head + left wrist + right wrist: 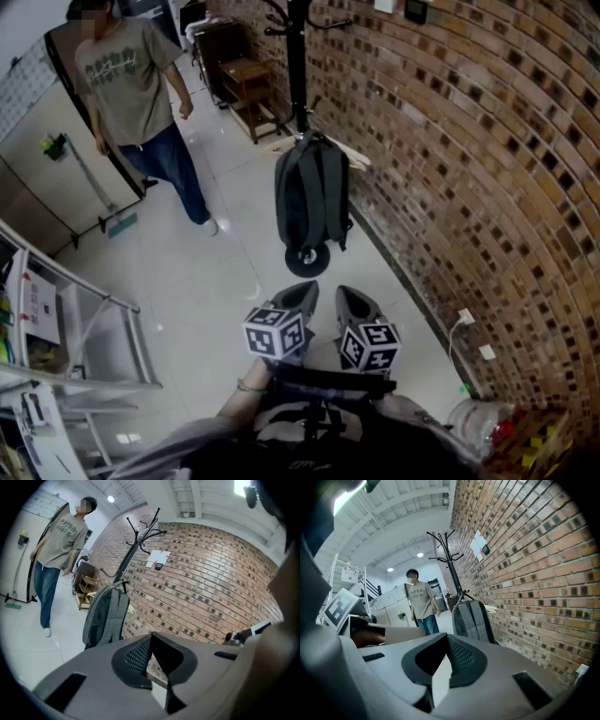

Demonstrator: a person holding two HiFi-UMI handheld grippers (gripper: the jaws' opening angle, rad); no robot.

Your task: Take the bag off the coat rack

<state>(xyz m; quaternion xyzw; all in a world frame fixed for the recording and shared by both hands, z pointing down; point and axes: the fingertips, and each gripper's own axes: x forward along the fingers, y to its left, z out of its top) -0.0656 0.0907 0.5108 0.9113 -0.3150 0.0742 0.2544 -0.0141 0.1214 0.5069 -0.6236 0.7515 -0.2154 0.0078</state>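
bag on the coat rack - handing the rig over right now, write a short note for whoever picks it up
Left gripper: shut, empty, held low in front of the body.
Right gripper: shut, empty, beside the left one.
Bag: hangs on the coat rack by the brick wall, ahead of both grippers, untouched.
Done: nothing yet.
Left: move closer, open a gripper, grip the bag near its top and lift it off the rack.
Note: a person stands further back on the left, apart from the rack.
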